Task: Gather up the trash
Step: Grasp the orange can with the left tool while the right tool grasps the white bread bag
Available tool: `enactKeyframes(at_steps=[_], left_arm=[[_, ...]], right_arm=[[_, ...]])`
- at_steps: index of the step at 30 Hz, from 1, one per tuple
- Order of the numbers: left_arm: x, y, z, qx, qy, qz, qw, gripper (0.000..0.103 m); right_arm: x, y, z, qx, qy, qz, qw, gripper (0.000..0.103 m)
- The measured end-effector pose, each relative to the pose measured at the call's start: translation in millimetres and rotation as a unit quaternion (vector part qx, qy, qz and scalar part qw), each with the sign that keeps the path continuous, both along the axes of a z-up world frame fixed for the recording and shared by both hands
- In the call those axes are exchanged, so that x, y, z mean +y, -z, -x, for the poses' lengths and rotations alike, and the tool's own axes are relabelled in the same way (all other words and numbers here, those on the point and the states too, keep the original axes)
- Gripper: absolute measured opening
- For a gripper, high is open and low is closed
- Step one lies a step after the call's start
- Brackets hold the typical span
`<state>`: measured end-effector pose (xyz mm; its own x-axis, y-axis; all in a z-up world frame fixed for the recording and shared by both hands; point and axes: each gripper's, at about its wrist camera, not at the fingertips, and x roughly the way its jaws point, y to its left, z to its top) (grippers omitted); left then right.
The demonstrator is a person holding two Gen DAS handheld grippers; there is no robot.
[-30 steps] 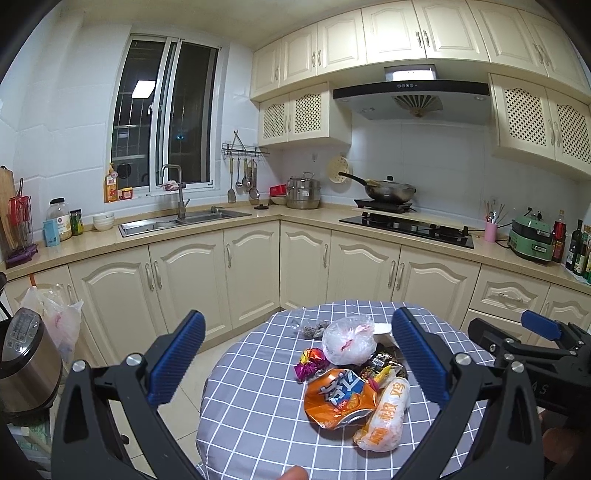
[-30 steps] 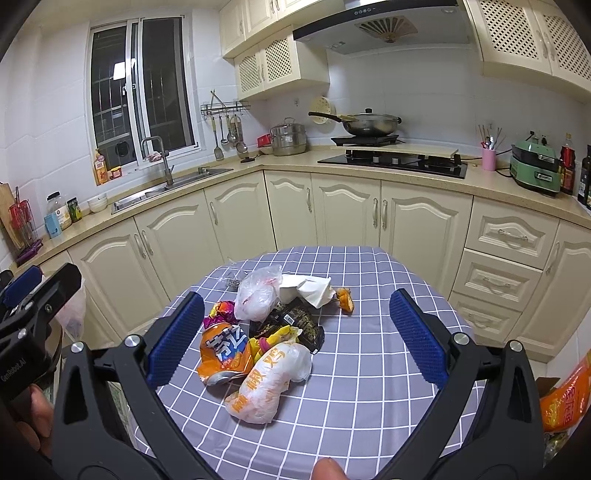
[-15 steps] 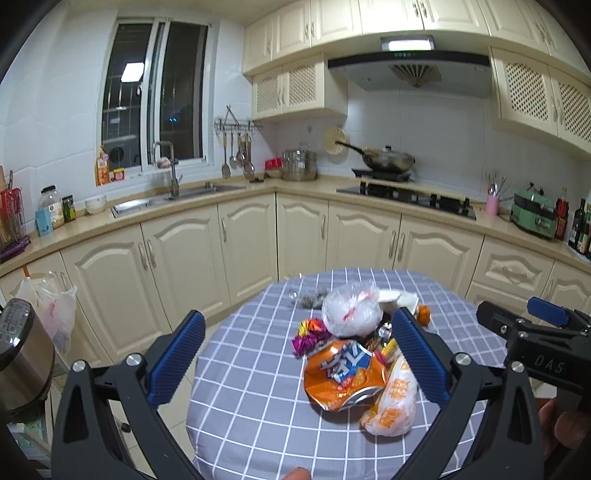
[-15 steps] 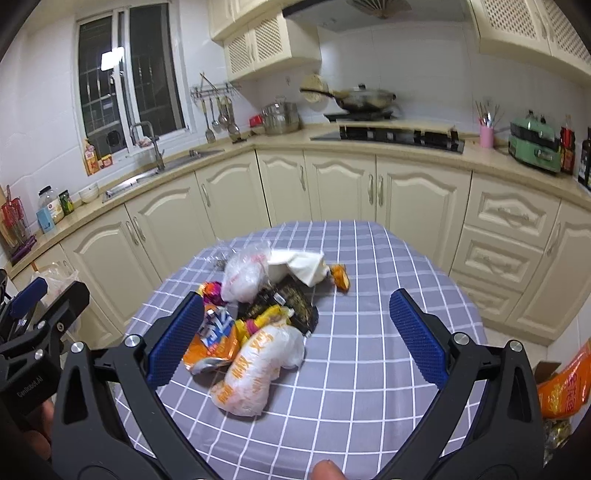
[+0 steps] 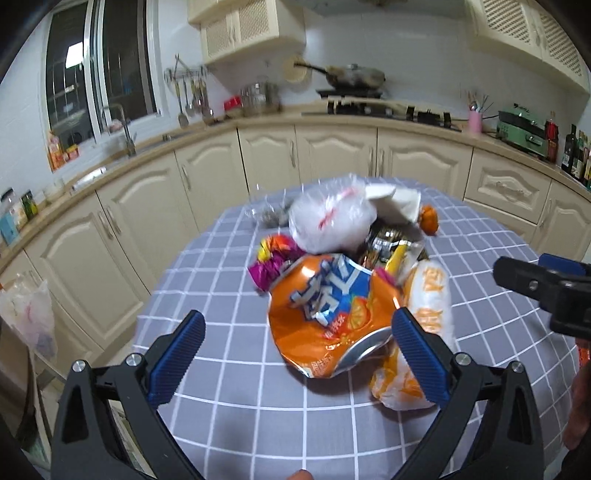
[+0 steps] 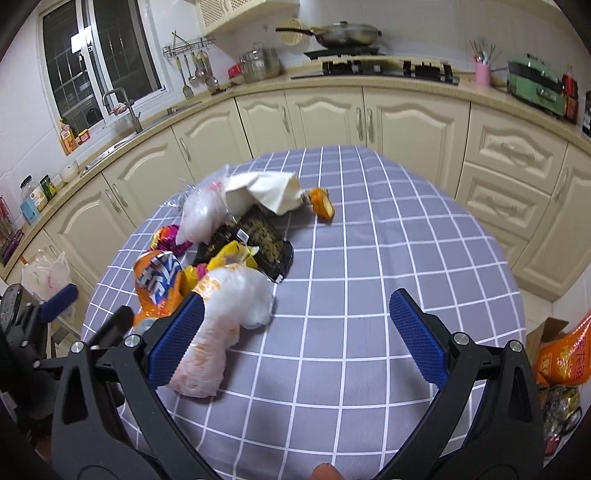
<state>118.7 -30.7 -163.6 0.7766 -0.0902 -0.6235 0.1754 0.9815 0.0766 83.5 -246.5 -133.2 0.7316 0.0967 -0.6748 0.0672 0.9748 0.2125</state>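
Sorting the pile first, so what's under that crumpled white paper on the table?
The white paper lies over the far end of a black patterned wrapper and against a clear plastic bag. Anything deeper beneath is covered.

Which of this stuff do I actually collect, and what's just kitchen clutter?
Collect: orange snack bag, white-orange bag, clear plastic bag, black wrapper, crumpled paper, purple wrapper.

Leave: wok, pink cup, green appliance.

Crumpled orange snack bag, white plastic bags, wrappers heaped together on checked tablecloth
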Motion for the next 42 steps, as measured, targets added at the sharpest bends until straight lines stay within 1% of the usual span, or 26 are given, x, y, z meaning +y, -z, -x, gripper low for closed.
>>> enactKeyframes(at_steps=[3,4,7,11,14,16,17,18,19,20,21,23,25,26,28,29,30,31,32,33,37,42], left_arm=[[2.5,8.1,-4.5,0.011,0.004,0.019,0.9998,0.099],[1.4,9.6,-4.2,0.01,0.011,0.018,0.9997,0.099],[-6.0,14.4,-1.0,0.006,0.04,-0.006,0.9992,0.099],[-6.6,20.9,0.5,0.006,0.061,-0.037,0.9975,0.099],[-10.9,20.5,-2.3,-0.002,0.081,-0.058,0.995,0.099],[-16.5,22.3,-8.5,-0.002,0.104,-0.072,0.992,0.098],[-17.6,23.2,-9.3,-0.002,0.111,-0.074,0.991,0.093],[-19.9,25.0,-12.0,0.007,0.126,-0.072,0.9893,0.074],[-21.3,27.2,-14.3,0.021,0.139,-0.067,0.9879,0.06],[-21.5,29.0,-15.5,0.031,0.144,-0.061,0.9872,0.036],[-21.2,31.1,-17.9,0.039,0.145,-0.056,0.9871,0.02],[-16.9,29.0,-19.7,0.038,0.139,-0.042,0.9887,0.015],[-5.3,23.8,-19.6,0.034,0.13,-0.011,0.9908,0.014],[-1.6,23.0,-20.0,0.033,0.125,-0.002,0.9916,0.014],[9.8,21.2,-18.7,0.031,0.108,0.017,0.9936,0.014],[14.1,20.4,-17.7,0.03,0.103,0.026,0.9939,0.014],[19.1,18.9,-16.0,0.03,0.098,0.037,0.9941,0.014],[22.7,17.4,-14.6,0.028,0.093,0.044,0.9943,0.013],[26.4,15.1,-12.4,0.024,0.087,0.05,0.9946,0.012],[29.7,12.1,-9.7,0.02,0.082,0.056,0.9948,0.011],[36.1,1.4,-0.2,0.014,0.078,0.096,0.9923,0.011],[19.7,-16.7,14.3,-0.009,0.084,0.115,0.9898,0.011]], right_arm=[[1.4,5.8,-4.6,0.006,-0.005,-0.004,1.0,0.098],[1.9,6.7,-4.8,0.007,-0.006,-0.004,1.0,0.098],[3.2,6.8,-5.0,0.009,-0.008,-0.004,1.0,0.098],[2.1,6.4,-6.1,0.007,-0.002,-0.003,1.0,0.098],[7.5,7.3,-9.3,0.01,-0.01,-0.011,1.0,0.098],[11.6,8.0,-11.9,0.014,-0.019,-0.016,1.0,0.098],[15.5,9.7,-15.1,0.019,-0.025,-0.016,0.999,0.098],[17.8,10.7,-16.3,0.023,-0.028,-0.017,0.999,0.098],[20.7,12.8,-19.0,0.028,-0.035,-0.02,0.999,0.098],[22.9,15.1,-21.2,0.034,-0.041,-0.025,0.998,0.098],[25.7,17.3,-22.5,0.038,-0.048,-0.027,0.998,0.098],[31.6,21.2,-25.9,0.047,-0.061,-0.031,0.997,0.098],[37.5,25.8,-30.9,0.057,-0.076,-0.043,0.994,0.098],[41.3,28.7,-35.0,0.065,-0.083,-0.052,0.993,0.098],[50.2,34.0,-40.3,0.077,-0.1,-0.063,0.99,0.089],[55.2,36.1,-42.5,0.082,-0.107,-0.064,0.989,0.069],[58.3,38.4,-43.2,0.086,-0.112,-0.064,0.988,0.051],[58.9,38.5,-41.3,0.082,-0.113,-0.068,0.988,0.051],[57.8,36.9,-37.8,0.076,-0.115,-0.072,0.988,0.044],[55.3,35.0,-34.7,0.073,-0.117,-0.077,0.988,0.041],[29.6,22.4,-16.7,0.045,-0.102,-0.101,0.989,0.039],[-16.2,0.3,6.8,0.007,-0.078,-0.123,0.989,0.039]])
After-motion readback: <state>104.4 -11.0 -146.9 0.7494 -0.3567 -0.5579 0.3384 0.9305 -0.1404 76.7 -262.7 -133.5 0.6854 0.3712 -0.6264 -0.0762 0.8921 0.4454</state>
